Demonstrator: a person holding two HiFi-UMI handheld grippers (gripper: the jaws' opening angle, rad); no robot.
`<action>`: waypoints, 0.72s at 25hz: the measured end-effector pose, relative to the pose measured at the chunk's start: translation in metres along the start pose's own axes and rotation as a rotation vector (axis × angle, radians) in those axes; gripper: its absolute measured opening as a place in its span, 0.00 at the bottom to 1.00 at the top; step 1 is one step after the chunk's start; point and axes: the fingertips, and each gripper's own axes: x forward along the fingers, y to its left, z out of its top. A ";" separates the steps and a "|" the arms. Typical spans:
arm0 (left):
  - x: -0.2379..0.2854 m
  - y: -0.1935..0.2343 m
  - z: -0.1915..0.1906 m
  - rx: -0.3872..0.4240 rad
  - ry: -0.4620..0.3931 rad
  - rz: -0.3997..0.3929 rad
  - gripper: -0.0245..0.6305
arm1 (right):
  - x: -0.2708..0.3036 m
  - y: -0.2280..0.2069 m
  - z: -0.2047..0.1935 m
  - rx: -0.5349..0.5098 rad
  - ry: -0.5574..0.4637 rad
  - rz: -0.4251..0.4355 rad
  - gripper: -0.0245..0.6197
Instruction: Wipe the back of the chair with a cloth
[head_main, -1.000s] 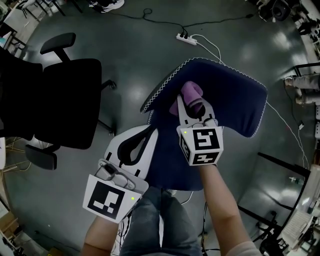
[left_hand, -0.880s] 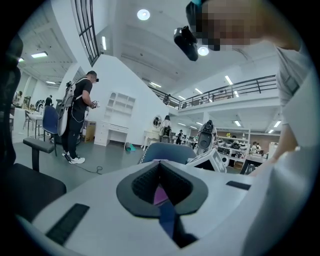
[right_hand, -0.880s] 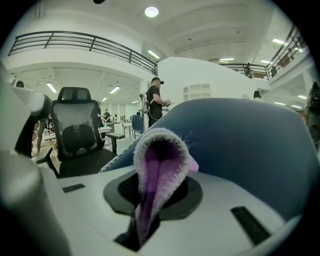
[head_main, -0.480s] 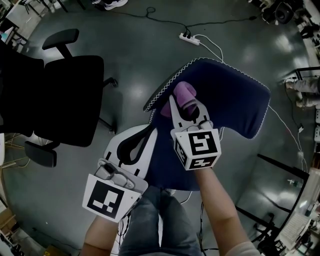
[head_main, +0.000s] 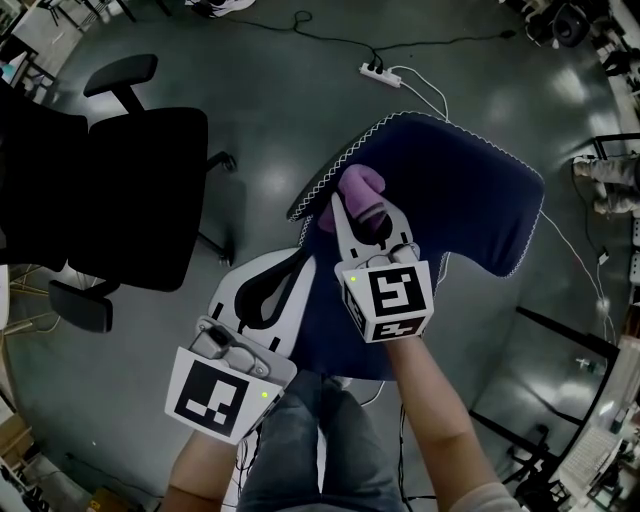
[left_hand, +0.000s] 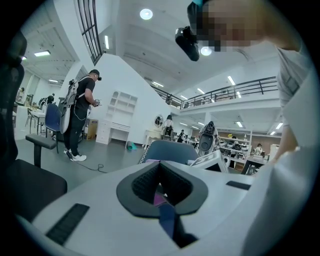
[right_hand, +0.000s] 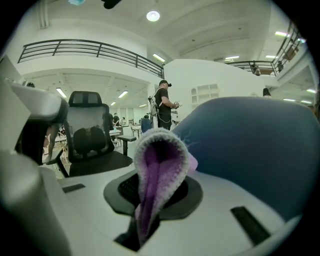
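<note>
**Purple cloth (head_main: 358, 188) at the edge of the navy chair back (head_main: 460, 210)**

My right hand-held gripper (head_main: 364, 212) is clamped on the folded cloth. The cloth sticks out past the jaws as a rounded loop, so fabric rather than plastic meets the upholstery. It sits at the left part of the chair back, by the white-stitched edge, and I judge that a good start for a stroke across to the right. My left hand-held gripper (head_main: 296, 268) hangs nearer and to the left, just beside the chair, jaws together with nothing in them. Whether it touches the chair I cannot tell. A black office chair (head_main: 140, 200) stands well apart on the left.
</note>
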 end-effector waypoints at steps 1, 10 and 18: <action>0.000 0.001 -0.001 0.000 0.003 0.000 0.06 | 0.001 0.001 -0.003 -0.004 0.006 0.000 0.13; -0.001 0.005 -0.004 -0.002 0.009 0.007 0.06 | 0.005 0.004 -0.022 -0.003 0.025 -0.009 0.13; -0.003 0.010 -0.007 -0.007 0.018 0.016 0.06 | 0.008 0.006 -0.043 0.001 0.073 -0.008 0.13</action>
